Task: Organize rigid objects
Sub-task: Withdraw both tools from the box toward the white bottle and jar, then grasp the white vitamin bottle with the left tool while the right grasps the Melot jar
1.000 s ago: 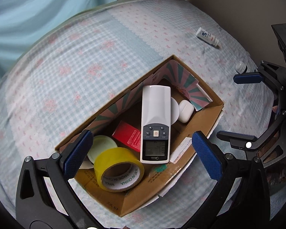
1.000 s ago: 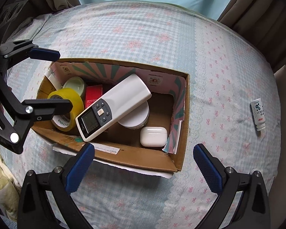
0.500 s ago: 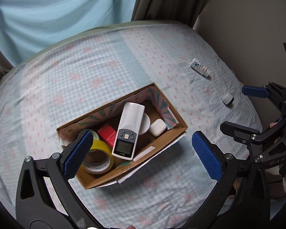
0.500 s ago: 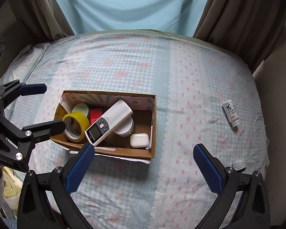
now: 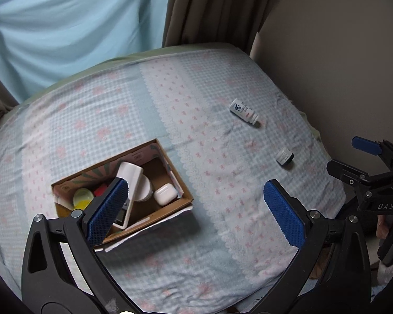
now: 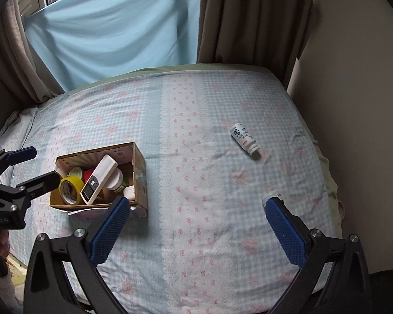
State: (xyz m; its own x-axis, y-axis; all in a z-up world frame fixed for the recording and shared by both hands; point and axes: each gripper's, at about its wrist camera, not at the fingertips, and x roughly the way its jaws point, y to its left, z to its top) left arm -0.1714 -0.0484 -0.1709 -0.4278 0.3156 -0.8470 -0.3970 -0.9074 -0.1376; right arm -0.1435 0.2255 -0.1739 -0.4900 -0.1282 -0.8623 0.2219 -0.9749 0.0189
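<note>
A cardboard box (image 5: 178, 204) (image 6: 140, 172) lies on the bed and holds a white remote (image 6: 98, 179), a yellow tape roll (image 6: 69, 189), a white earbud case (image 5: 165, 195), a red box and round white jars. A white bottle (image 5: 243, 111) (image 6: 245, 138) lies on its side at the far right of the bed. A small dark jar (image 5: 285, 156) lies nearer the right edge. My left gripper (image 5: 196, 212) is open and empty, high above the bed. My right gripper (image 6: 196, 230) is open and empty, also high above it.
The bed has a light blue checked cover (image 6: 201, 183) with pink flowers. A blue curtain (image 6: 112, 26) and brown drapes (image 6: 249, 18) hang behind it. A beige wall (image 5: 340, 52) runs along the right side.
Both grippers have risen and pulled back from the box, so the box looks much smaller. The bottle and small jar have come fully into view. Both stay open.
</note>
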